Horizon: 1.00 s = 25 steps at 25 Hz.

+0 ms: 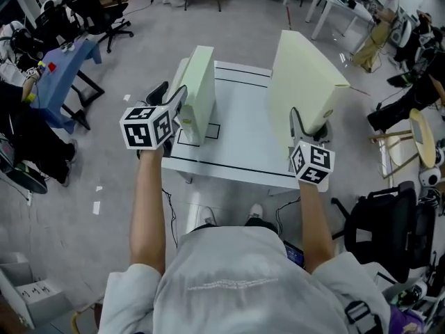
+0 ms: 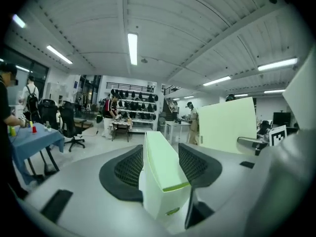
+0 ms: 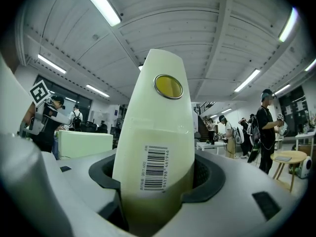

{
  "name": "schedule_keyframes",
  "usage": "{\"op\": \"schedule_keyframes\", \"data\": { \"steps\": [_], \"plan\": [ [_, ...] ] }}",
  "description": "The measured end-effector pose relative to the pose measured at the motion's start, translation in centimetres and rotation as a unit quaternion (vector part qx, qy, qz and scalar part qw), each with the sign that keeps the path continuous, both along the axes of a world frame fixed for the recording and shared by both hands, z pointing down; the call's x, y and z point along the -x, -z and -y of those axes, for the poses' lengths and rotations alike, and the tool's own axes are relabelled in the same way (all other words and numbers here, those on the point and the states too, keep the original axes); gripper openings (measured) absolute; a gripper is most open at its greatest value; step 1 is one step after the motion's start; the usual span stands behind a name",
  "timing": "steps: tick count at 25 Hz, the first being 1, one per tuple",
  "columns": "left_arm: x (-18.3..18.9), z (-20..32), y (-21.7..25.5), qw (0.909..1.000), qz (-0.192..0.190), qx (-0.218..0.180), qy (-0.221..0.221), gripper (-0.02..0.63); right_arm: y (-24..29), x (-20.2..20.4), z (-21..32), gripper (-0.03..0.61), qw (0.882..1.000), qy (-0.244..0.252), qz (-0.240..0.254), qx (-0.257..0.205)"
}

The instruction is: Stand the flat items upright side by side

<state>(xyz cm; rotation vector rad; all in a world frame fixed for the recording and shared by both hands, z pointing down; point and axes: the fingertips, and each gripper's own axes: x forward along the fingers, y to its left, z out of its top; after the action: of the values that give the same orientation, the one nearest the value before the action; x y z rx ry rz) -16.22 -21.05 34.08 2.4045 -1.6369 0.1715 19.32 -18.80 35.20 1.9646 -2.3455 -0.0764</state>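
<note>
Straddling the upright left box (image 1: 198,82) on the counter (image 1: 243,145): left claw (image 1: 172,97), released | right claw (image 1: 309,127): clenched on the right box (image 1: 306,75), near edge.

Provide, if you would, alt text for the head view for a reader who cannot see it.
From above: the right hand-held gripper grips a large pale-green flat box upright by its lower edge over a white table. A second pale-green box stands on edge on the table at the left hand-held gripper.
</note>
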Motion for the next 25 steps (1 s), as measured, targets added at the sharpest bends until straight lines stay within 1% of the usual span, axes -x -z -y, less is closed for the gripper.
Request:
{"op": "schedule_keyframes", "data": {
  "steps": [2,5,6,9,11,13,18,21,25],
  "plan": [
    [0.0,0.2,-0.8,0.9992,-0.013,0.015,-0.035,0.249,-0.8,1.7,0.2,0.337,1.0,-0.005,-0.008,0.001],
    [-0.7,0.5,-2.3,0.9957,-0.015,0.038,-0.083,0.264,-1.9,4.2,0.4,0.337,1.0,-0.011,-0.015,-0.001],
    [-0.9,0.6,-2.6,0.9942,-0.022,0.043,-0.096,0.268,-2.3,5.0,0.4,0.337,1.0,-0.014,-0.016,-0.002],
    [-1.1,0.6,-2.9,0.9893,-0.061,0.052,-0.122,0.267,-3.7,7.1,0.5,0.337,0.999,-0.024,-0.023,-0.002],
    [-1.0,0.6,-3.0,0.9865,-0.089,0.054,-0.127,0.231,-4.7,8.2,0.7,0.337,0.999,-0.027,-0.025,0.001],
    [-1.1,0.6,-3.0,0.9846,-0.107,0.052,-0.128,0.229,-5.9,9.3,1.2,0.339,0.999,-0.026,-0.025,0.007],
    [-1.5,0.6,-3.0,0.982,-0.127,0.047,-0.132,0.227,-8.4,12.1,2.4,0.341,0.999,-0.028,-0.037,0.014],
    [-1.3,0.7,-3.1,0.9812,-0.132,0.046,-0.133,0.227,-9.8,14.0,3.3,0.341,0.999,-0.03,-0.032,0.019],
    [-0.7,1.0,-2.9,0.9808,-0.135,0.043,-0.134,0.227,-11.0,17.1,3.9,0.344,0.999,-0.013,-0.037,0.022]
  ]
}}
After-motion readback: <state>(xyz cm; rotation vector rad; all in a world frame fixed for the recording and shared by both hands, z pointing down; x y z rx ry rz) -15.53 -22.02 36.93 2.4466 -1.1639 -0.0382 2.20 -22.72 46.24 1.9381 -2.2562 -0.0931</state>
